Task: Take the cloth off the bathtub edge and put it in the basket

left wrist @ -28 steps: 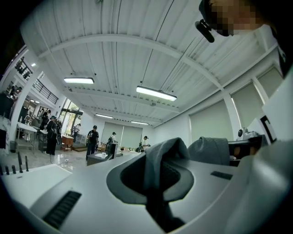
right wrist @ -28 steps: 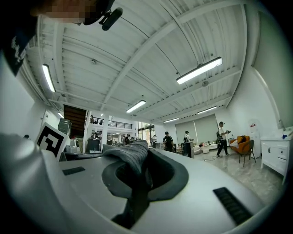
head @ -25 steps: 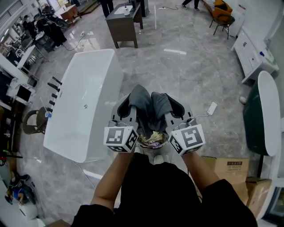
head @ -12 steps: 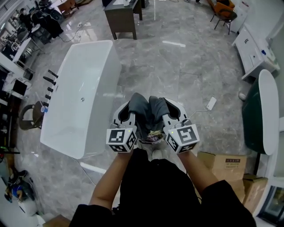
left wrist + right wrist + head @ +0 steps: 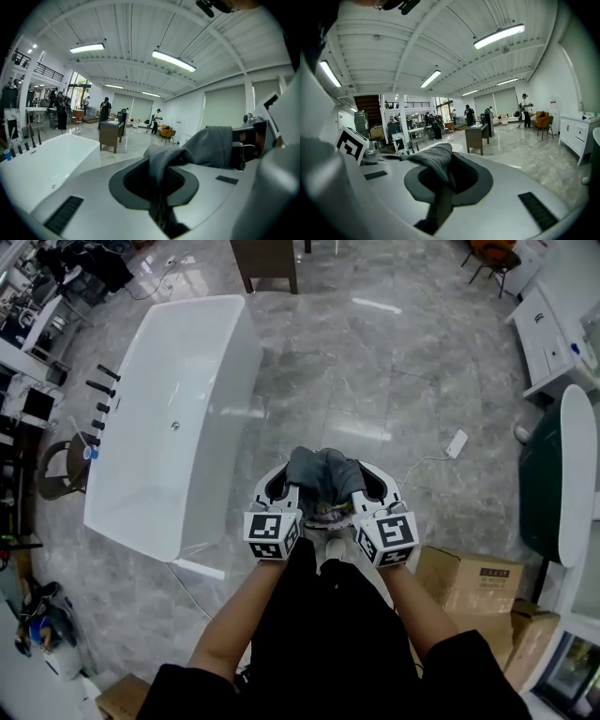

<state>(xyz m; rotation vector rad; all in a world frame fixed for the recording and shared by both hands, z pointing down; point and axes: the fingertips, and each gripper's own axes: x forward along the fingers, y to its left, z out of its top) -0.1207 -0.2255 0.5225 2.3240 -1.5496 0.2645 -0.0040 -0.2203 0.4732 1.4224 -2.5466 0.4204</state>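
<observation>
A grey cloth point(image 5: 322, 473) hangs bunched between my two grippers, in front of the person's body. My left gripper point(image 5: 282, 487) is shut on one end of it, and the fabric point(image 5: 159, 161) fills the slot between its jaws. My right gripper point(image 5: 369, 486) is shut on the other end point(image 5: 437, 164). Just beneath the cloth, between the two marker cubes, shows part of a round basket point(image 5: 327, 515) with colourful things in it, mostly hidden. The white bathtub point(image 5: 178, 418) stands to the left, and no cloth lies on its edge.
Black taps point(image 5: 101, 390) line the tub's far left side. Cardboard boxes point(image 5: 467, 581) sit on the floor at the right, with a dark green tub point(image 5: 548, 484) beyond them. A white power strip point(image 5: 457, 443) with its cable lies on the marble floor. A dark desk point(image 5: 267, 257) stands at the back.
Both grippers have drawn closer to the body and to each other with the cloth. The cloth has sunk from two long folds into a shorter bunch over the basket.
</observation>
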